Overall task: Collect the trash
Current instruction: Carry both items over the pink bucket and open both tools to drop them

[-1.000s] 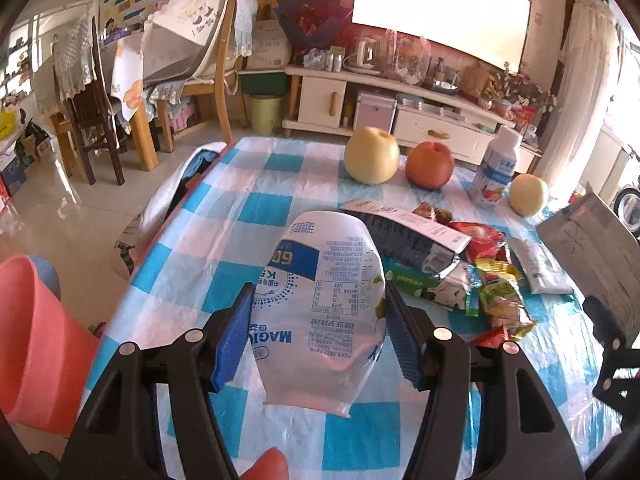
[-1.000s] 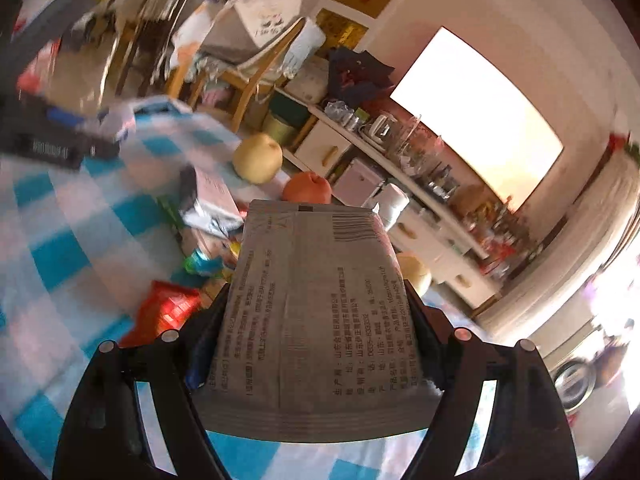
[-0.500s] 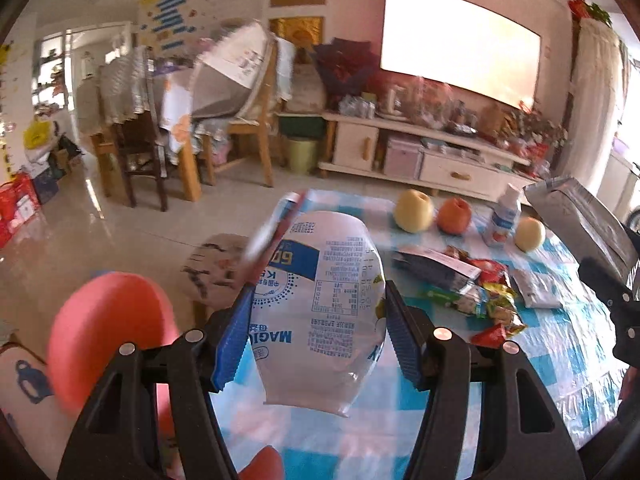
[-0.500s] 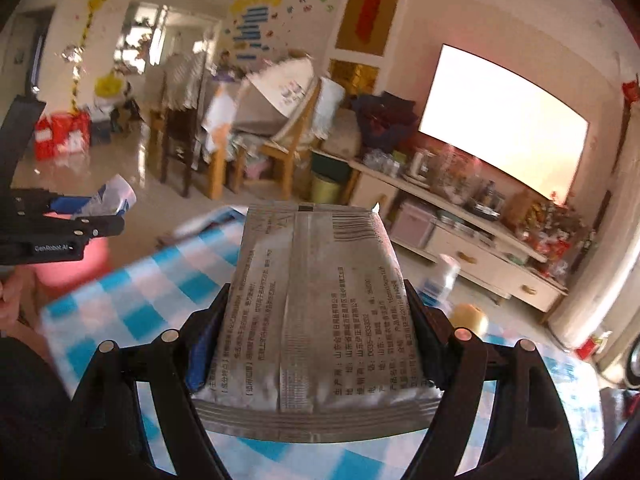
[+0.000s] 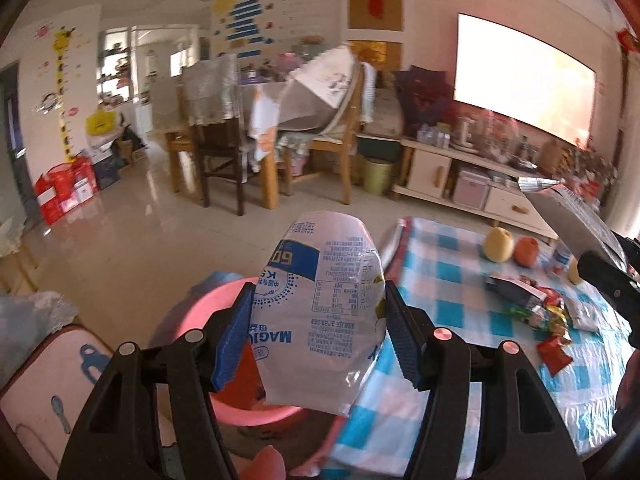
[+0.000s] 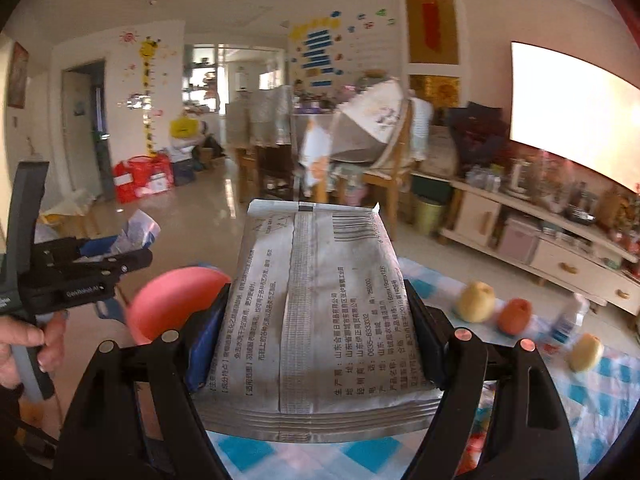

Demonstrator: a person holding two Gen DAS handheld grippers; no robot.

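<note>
With both sets of fingers clamped, our left gripper on the white wrapper and right gripper on the silver pouch, we aim them toward the pink bin for dumping.

Right gripper: clamped on a silver foil pouch, printed side facing up.
Left gripper: at left, holding a clear wrapper.
Pink bin: beside the checked table.
Fruit: on the table.

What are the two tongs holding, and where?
Left tongs squeeze a white bag by its sides; right tongs squeeze a silver bag by its sides.
</note>
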